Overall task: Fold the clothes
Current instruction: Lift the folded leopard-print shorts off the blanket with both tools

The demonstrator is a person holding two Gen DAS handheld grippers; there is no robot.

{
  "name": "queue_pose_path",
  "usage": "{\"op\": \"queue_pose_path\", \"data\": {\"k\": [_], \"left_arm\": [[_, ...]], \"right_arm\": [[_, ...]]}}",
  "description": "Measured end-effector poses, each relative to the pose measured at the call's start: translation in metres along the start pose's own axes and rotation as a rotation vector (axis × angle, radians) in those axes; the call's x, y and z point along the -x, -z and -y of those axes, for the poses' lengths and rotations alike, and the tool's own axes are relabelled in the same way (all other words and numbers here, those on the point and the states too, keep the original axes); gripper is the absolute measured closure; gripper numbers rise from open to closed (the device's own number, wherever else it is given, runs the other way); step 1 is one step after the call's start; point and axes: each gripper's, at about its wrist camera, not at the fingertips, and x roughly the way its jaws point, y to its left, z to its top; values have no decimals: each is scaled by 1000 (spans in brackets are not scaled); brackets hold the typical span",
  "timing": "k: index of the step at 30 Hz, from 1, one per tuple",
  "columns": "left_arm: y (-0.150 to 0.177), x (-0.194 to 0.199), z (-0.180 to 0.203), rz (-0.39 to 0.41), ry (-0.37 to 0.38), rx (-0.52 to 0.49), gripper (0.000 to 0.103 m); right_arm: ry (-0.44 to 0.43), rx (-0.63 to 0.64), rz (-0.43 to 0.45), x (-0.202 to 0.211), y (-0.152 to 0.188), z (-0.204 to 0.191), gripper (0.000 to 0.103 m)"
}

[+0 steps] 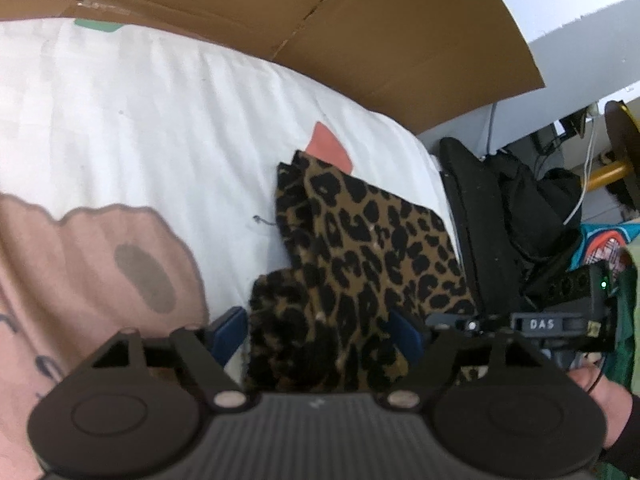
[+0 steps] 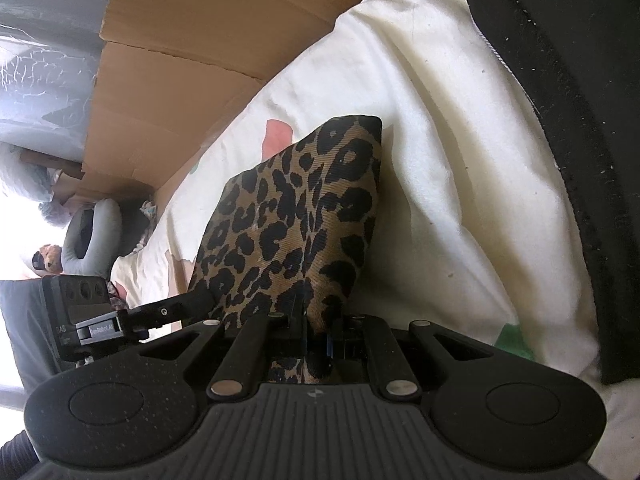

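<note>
A leopard-print garment (image 1: 372, 248) lies folded on the white bedspread (image 1: 160, 120), near its right edge. My left gripper (image 1: 316, 334) is open, its blue pads (image 1: 230, 332) standing either side of the garment's near bunched end without pressing it. In the right wrist view the same garment (image 2: 296, 208) rises as a taut fold from my right gripper (image 2: 316, 320), which is shut on its near edge. The left gripper's black finger (image 2: 168, 312) shows at the lower left of that view.
Cardboard sheets (image 1: 360, 32) stand along the far side of the bed. A black bag or cushion (image 1: 500, 220) and cables lie beyond the right edge. The bedspread carries a pink printed figure (image 1: 80, 260). A person's hand (image 1: 600, 396) holds the right tool.
</note>
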Motion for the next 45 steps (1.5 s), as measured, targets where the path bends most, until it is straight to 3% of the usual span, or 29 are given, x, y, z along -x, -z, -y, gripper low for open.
{"op": "queue_pose_path", "data": {"k": [1,2,3,5,9,13,15,17,21,28,32,36,39,45], "left_arm": [[0,-1,0,-1,7,2,25],[0,-1,1,-2,9,1,31],[0,0,2,-2,3,-5,45],[0,3,3,6,3,-28,55],[2,12,-2,37,49,-15,63],[3,11,-1,41,54,-27,62],[3,7,-3,25,59,-14,49],[3,3,-6,17,72,-5,46],[5,-2,-16,13,89,33,46],[0,-12,-26,2,166,115,46],[-4,-22,-24,-22,170,108,59],[-5,-24,-19,-34,149,82,69],[-6,-20,-13,-33,133,58,72],[-7,-3,4,1,112,8,73]], "right_arm": [[0,0,0,0,0,0,96],[0,-1,1,-1,0,0,96],[0,0,1,-1,0,-1,96],[-2,1,4,0,0,0,96],[-13,4,13,2,1,1,96],[-25,6,26,6,3,1,96],[-27,8,26,7,2,3,95],[-23,4,22,8,1,6,92],[-25,-20,31,12,1,12,80],[-94,-143,36,5,4,33,80],[-113,-181,22,-4,7,40,81],[-92,-150,17,-7,8,33,89],[-77,-98,20,-4,8,23,95],[-50,-1,49,8,7,1,96]]}}
